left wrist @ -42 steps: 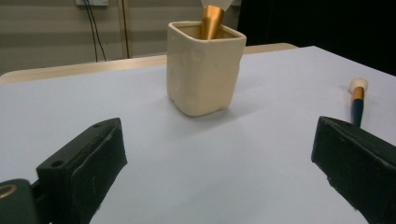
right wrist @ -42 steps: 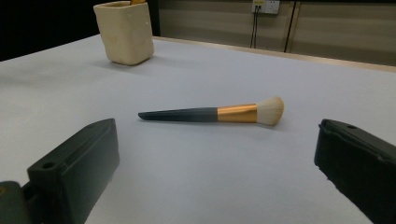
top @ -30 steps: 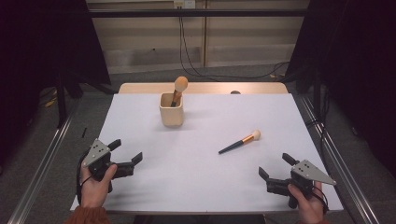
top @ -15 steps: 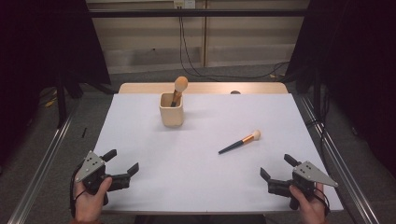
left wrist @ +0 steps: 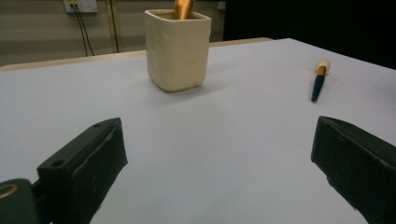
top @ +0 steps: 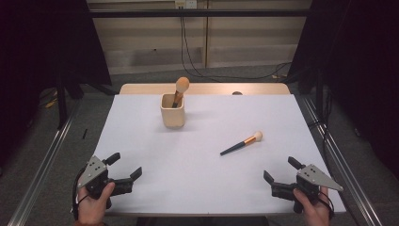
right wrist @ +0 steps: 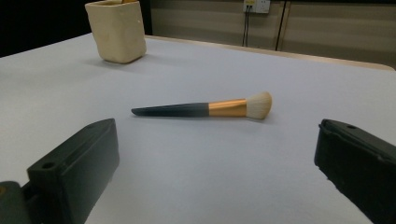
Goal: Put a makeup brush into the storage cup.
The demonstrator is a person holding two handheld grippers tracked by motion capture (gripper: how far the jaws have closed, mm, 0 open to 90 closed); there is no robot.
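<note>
A cream square cup (top: pixel 172 110) stands at the back of the white table, with a gold-handled brush (top: pixel 179 89) upright in it. A second makeup brush (top: pixel 242 143) with a dark handle, gold ferrule and pale bristles lies flat right of centre, bristles toward the far right. My left gripper (top: pixel 124 165) rests open at the near left corner, aimed at the cup (left wrist: pixel 177 49). At the near right my right gripper (top: pixel 281 169) is open too, and the lying brush (right wrist: pixel 203 109) is a little way ahead of its jaws. Neither holds anything.
The white sheet (top: pixel 202 174) covers the table, whose wooden far edge (top: pixel 207 88) shows behind the cup. Metal rails (top: pixel 44 165) run along both sides on the floor. Cables (top: pixel 188 52) hang by the back wall.
My left gripper has drawn back toward the near left corner and settled lower. The right gripper has barely shifted. Cup and brushes have not moved.
</note>
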